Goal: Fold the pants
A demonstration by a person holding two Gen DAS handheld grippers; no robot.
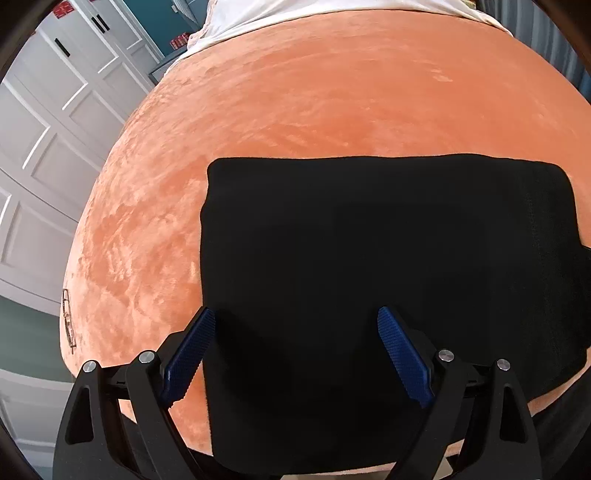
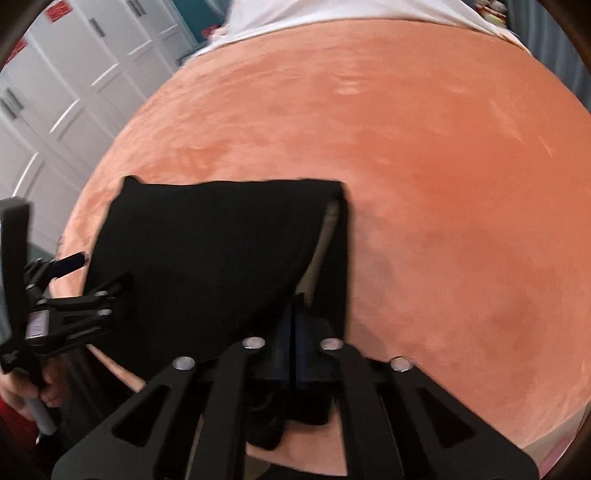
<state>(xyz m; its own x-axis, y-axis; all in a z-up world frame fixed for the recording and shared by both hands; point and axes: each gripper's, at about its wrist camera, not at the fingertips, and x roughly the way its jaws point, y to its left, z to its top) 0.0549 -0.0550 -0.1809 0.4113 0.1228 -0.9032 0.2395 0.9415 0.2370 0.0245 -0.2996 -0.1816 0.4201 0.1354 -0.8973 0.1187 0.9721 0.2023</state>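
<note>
Black pants (image 1: 369, 258) lie folded into a rectangle on an orange plush blanket (image 1: 295, 92). My left gripper (image 1: 295, 321) is open above the near edge of the pants, its blue pads (image 1: 192, 354) apart and empty. In the right wrist view my right gripper (image 2: 293, 306) is shut on the near right edge of the pants (image 2: 207, 251) and lifts it, so a light inner lining (image 2: 325, 236) shows. The left gripper (image 2: 70, 280) also shows at the left of that view, open beside the cloth.
The blanket (image 2: 443, 184) covers a bed with white sheet (image 1: 332, 11) at the far end. White panelled wardrobe doors (image 1: 44, 129) stand to the left. A hand (image 2: 22, 395) holds the left gripper's handle.
</note>
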